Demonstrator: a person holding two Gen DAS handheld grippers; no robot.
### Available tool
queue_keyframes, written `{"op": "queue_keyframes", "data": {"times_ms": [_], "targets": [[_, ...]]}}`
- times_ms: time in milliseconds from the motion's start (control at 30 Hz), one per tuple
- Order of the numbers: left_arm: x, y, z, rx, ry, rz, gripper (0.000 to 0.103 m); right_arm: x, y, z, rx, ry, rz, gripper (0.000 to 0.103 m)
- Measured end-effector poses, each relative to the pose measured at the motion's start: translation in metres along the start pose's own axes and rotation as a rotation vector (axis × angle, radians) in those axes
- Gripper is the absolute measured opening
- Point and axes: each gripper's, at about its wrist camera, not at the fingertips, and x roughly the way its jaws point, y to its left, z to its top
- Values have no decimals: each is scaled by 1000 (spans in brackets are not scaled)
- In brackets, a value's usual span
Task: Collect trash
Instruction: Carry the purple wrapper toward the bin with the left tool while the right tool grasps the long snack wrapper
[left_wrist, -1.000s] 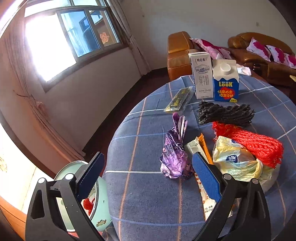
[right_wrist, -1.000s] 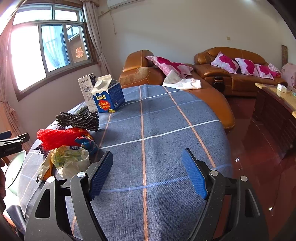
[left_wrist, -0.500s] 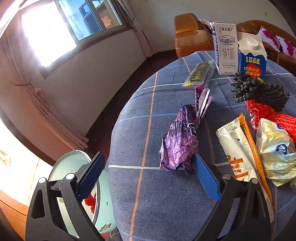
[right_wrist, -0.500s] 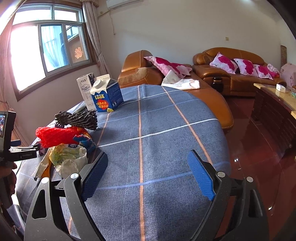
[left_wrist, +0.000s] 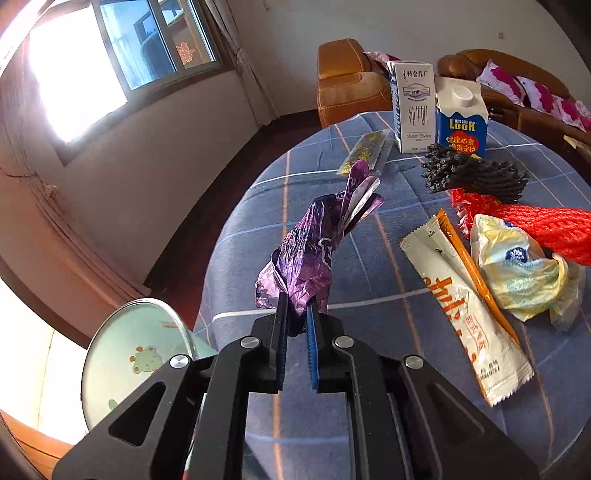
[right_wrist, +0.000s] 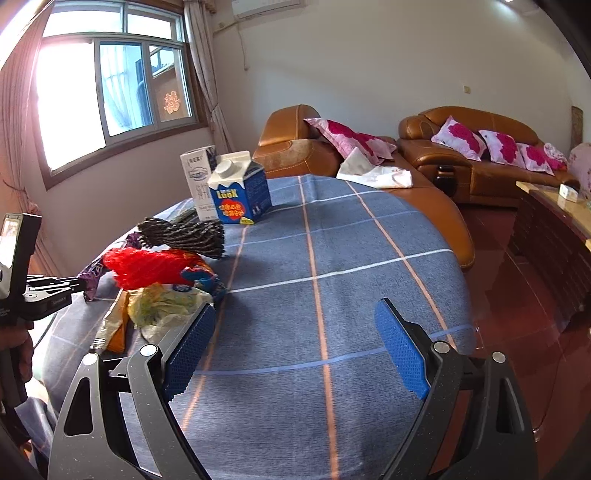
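Note:
My left gripper (left_wrist: 296, 314) is shut on the near end of a crumpled purple wrapper (left_wrist: 314, 240), which lies on the blue checked tablecloth (left_wrist: 369, 266). To its right lie a white and orange snack packet (left_wrist: 458, 306), a yellowish plastic bag (left_wrist: 517, 266), a red net (left_wrist: 546, 225) and a black net (left_wrist: 472, 177). My right gripper (right_wrist: 293, 339) is open and empty above the table's near side. The left gripper (right_wrist: 55, 290) shows at the left edge of the right wrist view.
Two milk cartons, white (left_wrist: 412, 107) and blue (left_wrist: 461, 118), stand at the table's far side beside a green flat packet (left_wrist: 364, 151). A pale green bin with an open lid (left_wrist: 136, 354) stands on the floor left of the table. Brown sofas (right_wrist: 461, 155) stand behind.
My left gripper moved forward to the purple wrapper and closed on its near end. My right gripper stayed open and shifted slightly.

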Motion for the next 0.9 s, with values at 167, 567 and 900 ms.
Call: {"op": "queue_keyframes", "data": {"times_ms": [167,567,900], "targets": [[-39,29,-28,-22,-55,47,9,-12,29,2,-38,-13,65,85],[-65,99,-97,-156,-7,74,9,-1,147,-6,-187,91,317,54],[-73,128,-105,-213,-34,65,9,64,181,-14,-223,326,262,39]]}}
